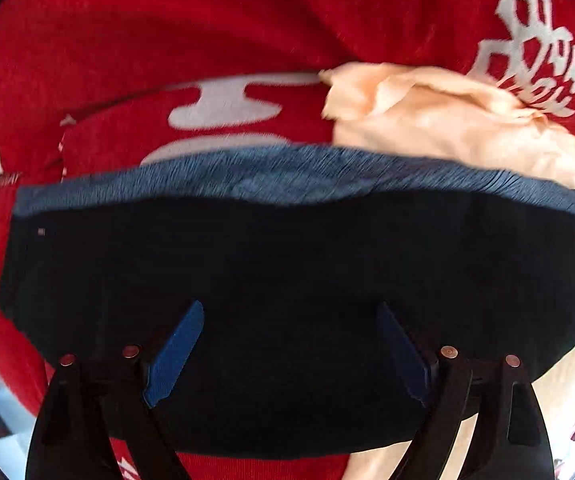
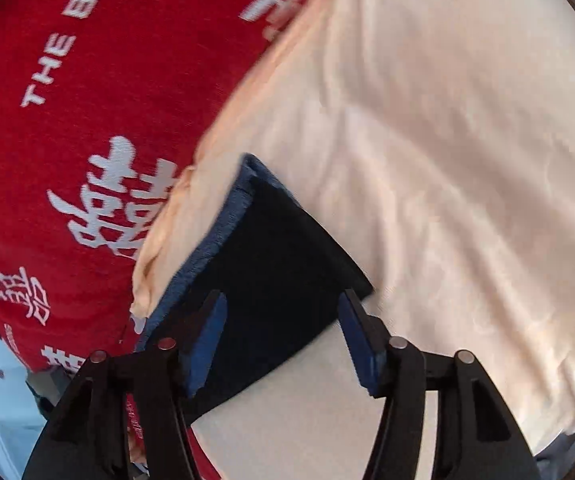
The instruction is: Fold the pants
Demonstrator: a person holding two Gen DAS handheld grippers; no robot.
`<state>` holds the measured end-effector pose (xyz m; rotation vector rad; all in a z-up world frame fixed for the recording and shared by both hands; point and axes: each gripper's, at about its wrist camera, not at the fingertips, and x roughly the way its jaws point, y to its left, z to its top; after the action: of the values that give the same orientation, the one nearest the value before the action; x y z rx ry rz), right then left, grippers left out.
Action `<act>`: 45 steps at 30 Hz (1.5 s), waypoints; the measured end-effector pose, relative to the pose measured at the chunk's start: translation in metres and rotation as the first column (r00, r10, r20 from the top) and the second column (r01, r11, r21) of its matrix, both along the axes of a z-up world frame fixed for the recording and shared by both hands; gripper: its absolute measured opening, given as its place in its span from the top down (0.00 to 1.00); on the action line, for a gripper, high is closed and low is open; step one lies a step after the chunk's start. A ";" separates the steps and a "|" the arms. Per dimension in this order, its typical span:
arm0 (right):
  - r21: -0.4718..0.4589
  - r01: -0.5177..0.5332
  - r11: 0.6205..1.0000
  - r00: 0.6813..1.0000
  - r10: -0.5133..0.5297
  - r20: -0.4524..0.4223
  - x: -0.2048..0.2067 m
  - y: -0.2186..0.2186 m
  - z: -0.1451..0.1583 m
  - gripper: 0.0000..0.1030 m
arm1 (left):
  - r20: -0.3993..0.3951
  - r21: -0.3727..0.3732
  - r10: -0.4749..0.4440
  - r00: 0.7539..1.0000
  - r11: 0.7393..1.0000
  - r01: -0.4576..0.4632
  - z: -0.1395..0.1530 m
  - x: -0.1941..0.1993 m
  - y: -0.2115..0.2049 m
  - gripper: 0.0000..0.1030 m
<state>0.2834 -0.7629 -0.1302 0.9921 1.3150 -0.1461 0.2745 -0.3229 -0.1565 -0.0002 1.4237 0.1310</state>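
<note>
Hovering over folded dark pants, left gripper wide, holding nothing; pants directly ahead between fingers. Right gripper wide too, pants corner just ahead-left, on cream sheet beside red blanket. Press fold flat, align edges with blue waistband.

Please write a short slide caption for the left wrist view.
Open left gripper above folded dark pants with blue waistband, on red blanket.

White print on red cloth

The red blanket carries the white English words "THE BIG", cut off at the edge, plus large double-happiness characters "囍" in both wrist views.
</note>
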 end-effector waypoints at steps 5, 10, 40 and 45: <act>0.014 0.001 1.000 0.999 -0.001 0.041 0.009 0.005 -0.007 0.91 | 0.003 0.021 -0.025 1.000 0.999 0.025 -0.011 -0.003 -0.002 0.12; -0.007 -0.012 1.000 0.999 0.012 -0.038 -0.014 0.003 -0.012 0.90 | -0.026 0.000 0.031 0.999 1.000 -0.031 -0.015 0.001 0.014 0.02; -0.406 -0.453 0.794 0.863 0.505 0.026 0.109 0.102 0.008 0.67 | 0.076 0.135 -0.023 0.997 0.991 0.012 -0.027 0.051 0.033 0.02; -0.433 -0.414 0.800 0.890 0.456 -0.008 0.057 0.058 0.012 0.68 | 0.019 0.114 0.072 0.997 0.991 -0.074 -0.020 0.011 0.073 0.02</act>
<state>0.3405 -0.7050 -0.1181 0.3026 1.3153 -0.0249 0.2858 -0.2497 -0.1766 0.0411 1.4004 0.2723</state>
